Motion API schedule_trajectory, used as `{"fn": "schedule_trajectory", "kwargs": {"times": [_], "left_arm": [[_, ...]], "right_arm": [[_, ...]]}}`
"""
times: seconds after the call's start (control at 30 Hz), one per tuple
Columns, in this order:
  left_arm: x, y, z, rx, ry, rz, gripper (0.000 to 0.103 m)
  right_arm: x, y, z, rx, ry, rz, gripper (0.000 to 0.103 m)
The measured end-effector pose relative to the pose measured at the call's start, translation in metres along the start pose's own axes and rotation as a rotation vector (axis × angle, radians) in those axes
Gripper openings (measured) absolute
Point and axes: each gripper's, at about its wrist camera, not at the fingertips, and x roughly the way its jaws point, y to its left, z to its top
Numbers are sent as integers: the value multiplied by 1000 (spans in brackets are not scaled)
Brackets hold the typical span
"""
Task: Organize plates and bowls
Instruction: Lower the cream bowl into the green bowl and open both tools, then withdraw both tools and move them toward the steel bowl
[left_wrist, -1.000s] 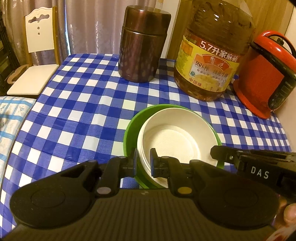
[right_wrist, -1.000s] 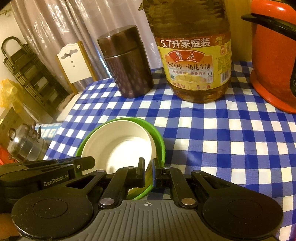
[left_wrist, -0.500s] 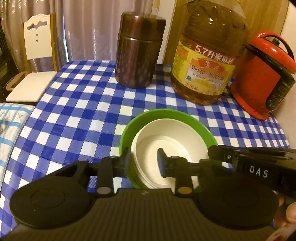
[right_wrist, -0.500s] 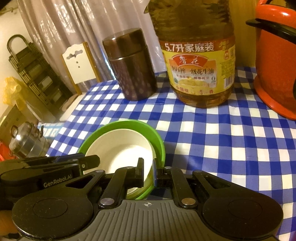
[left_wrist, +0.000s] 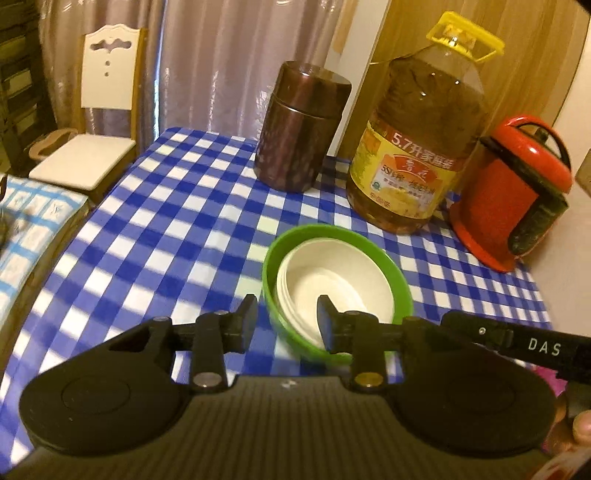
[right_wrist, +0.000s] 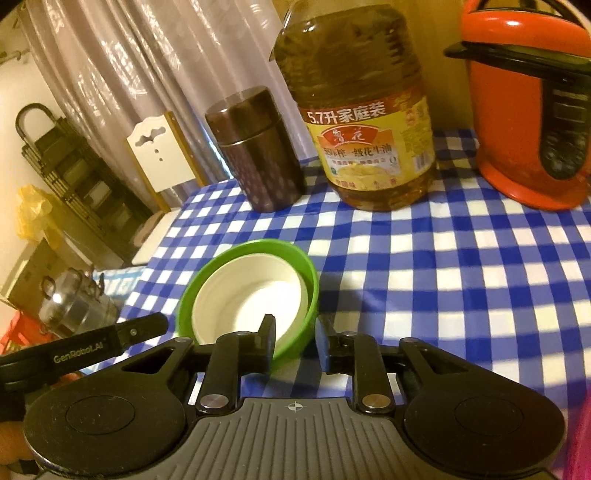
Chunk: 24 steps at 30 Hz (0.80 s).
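Bowls nested, white bowl (left_wrist: 334, 284) inside green bowl (left_wrist: 337, 286), sit on checked cloth (left_wrist: 166, 229) w/ rims between both grippers: left gripper (left_wrist: 287, 319) & right gripper (right_wrist: 294, 338) just opened, spread, pinching nothing, about equally near

Item count, checked tablecloth (left_wrist: 166, 229)

Bowls: 1 green bowl (left_wrist: 397, 275), white bowls (left_wrist: 332, 284) nested inside, number unclear. 1 brown canister (left_wrist: 301, 129), 1 oil bottle (left_wrist: 417, 147), 1 red cooker (left_wrist: 513, 192).
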Motion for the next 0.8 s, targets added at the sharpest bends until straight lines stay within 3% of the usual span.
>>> {"fn": "schedule_trajectory", "kwargs": {"times": [0.53, 0.8], "left_arm": [[-118, -13, -85, -34, 48, 12, 31], [-156, -12, -119, -42, 72, 18, 31]], "right_arm": [[-102, 24, -78, 40, 52, -24, 29], [-139, 31, -114, 53, 62, -32, 29]]}}
